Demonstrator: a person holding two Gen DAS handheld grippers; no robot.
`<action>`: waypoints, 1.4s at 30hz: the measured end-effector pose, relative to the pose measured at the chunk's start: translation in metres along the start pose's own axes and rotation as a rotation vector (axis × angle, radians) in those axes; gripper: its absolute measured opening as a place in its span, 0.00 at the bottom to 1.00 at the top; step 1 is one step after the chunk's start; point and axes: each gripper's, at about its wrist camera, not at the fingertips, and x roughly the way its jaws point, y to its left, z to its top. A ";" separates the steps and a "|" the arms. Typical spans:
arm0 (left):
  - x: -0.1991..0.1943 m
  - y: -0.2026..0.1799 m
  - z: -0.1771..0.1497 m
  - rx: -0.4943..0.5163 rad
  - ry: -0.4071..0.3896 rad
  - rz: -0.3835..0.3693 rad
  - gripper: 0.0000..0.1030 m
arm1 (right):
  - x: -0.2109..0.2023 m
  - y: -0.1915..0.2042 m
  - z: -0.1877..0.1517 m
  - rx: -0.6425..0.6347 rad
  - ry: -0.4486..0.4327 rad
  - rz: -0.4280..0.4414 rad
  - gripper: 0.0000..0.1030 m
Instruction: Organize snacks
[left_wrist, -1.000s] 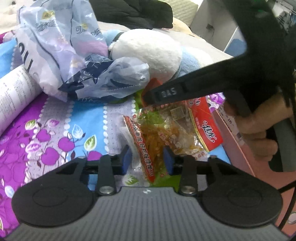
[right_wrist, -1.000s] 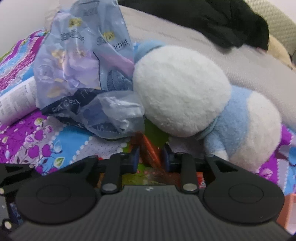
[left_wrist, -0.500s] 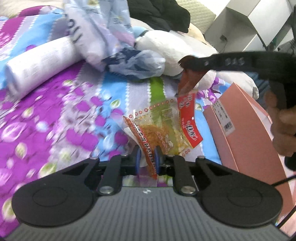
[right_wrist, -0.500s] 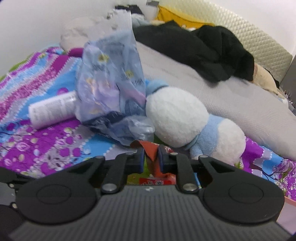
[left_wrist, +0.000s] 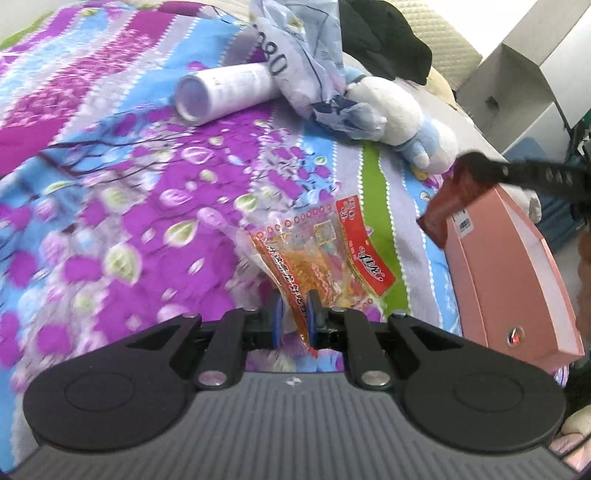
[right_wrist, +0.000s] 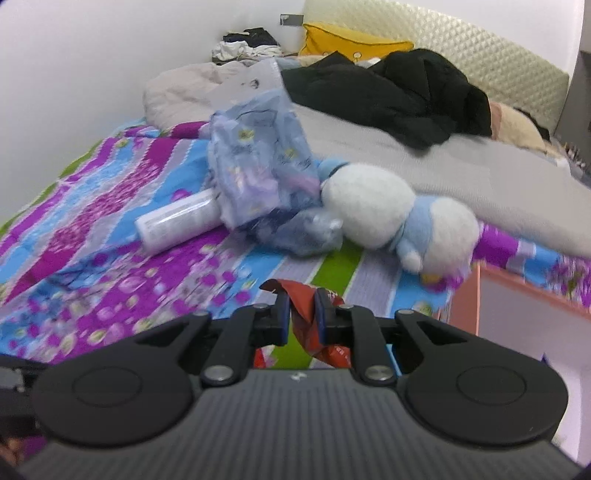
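Observation:
My left gripper (left_wrist: 294, 317) is shut on the near edge of a clear snack bag (left_wrist: 325, 254) with orange contents and red trim, held above the flowered bedspread. My right gripper (right_wrist: 301, 314) is shut on a dark red snack packet (right_wrist: 301, 299). In the left wrist view that red packet (left_wrist: 448, 201) hangs from the right gripper's fingers (left_wrist: 517, 173) over the near end of a pink box (left_wrist: 509, 273).
A white tube (left_wrist: 225, 92), a crumpled bluish plastic bag (left_wrist: 314, 62) and a white and blue plush toy (left_wrist: 402, 114) lie on the bedspread (left_wrist: 110, 206). Black clothing (right_wrist: 388, 92) lies further back. The pink box edge (right_wrist: 524, 291) is at right.
Both grippers have risen and pulled back from the plush and the plastic bag, each carrying its packet. The right gripper's red packet has moved right to above the pink box.

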 end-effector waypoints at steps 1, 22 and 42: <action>-0.006 0.002 -0.004 -0.003 -0.004 0.011 0.15 | -0.005 0.003 -0.006 0.002 0.001 0.007 0.17; -0.062 0.008 -0.062 -0.052 0.076 0.033 0.30 | -0.082 0.074 -0.144 0.121 0.033 0.003 0.16; -0.071 -0.015 -0.036 0.256 0.072 0.006 0.88 | -0.079 0.047 -0.184 0.447 0.127 0.055 0.64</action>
